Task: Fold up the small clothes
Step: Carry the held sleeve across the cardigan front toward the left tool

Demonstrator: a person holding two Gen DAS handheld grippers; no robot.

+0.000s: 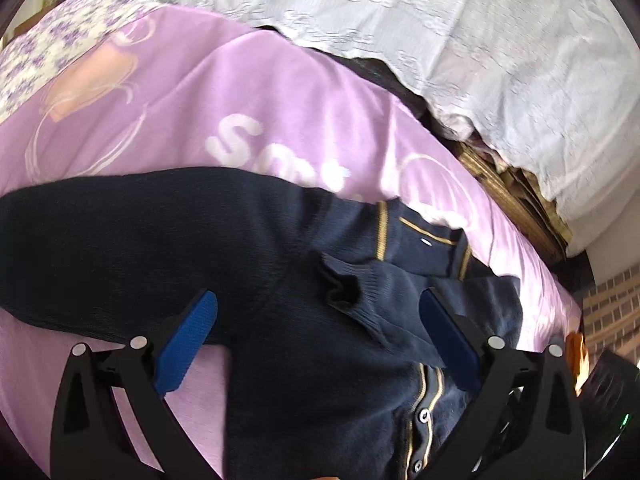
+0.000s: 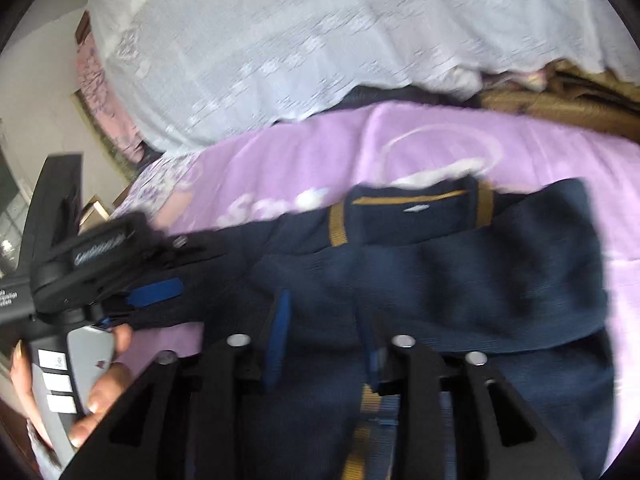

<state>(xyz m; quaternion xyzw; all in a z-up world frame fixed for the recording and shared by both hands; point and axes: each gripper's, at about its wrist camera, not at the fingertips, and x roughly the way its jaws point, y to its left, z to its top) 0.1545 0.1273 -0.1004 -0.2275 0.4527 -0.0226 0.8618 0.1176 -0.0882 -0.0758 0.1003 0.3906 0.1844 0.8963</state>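
A small navy knit cardigan (image 1: 312, 320) with gold trim and buttons lies on a lilac printed sheet (image 1: 248, 92). One sleeve stretches to the left; a sleeve cuff (image 1: 352, 288) lies folded over the body. My left gripper (image 1: 318, 300) is open just above the cardigan, its blue pads either side of the cuff. In the right wrist view the cardigan (image 2: 460, 272) lies across the middle. My right gripper (image 2: 326, 312) is partly open low over its body, holding nothing. The left gripper (image 2: 156, 292) shows there at the left, over the sleeve.
A white lace cover (image 1: 460, 32) lies heaped behind the sheet, with brown fabric (image 1: 516, 196) under its edge. A floral cloth (image 1: 52, 48) lies at far left. A brick wall (image 1: 612, 312) stands at right. The person's hand (image 2: 100, 384) holds the left gripper's handle.
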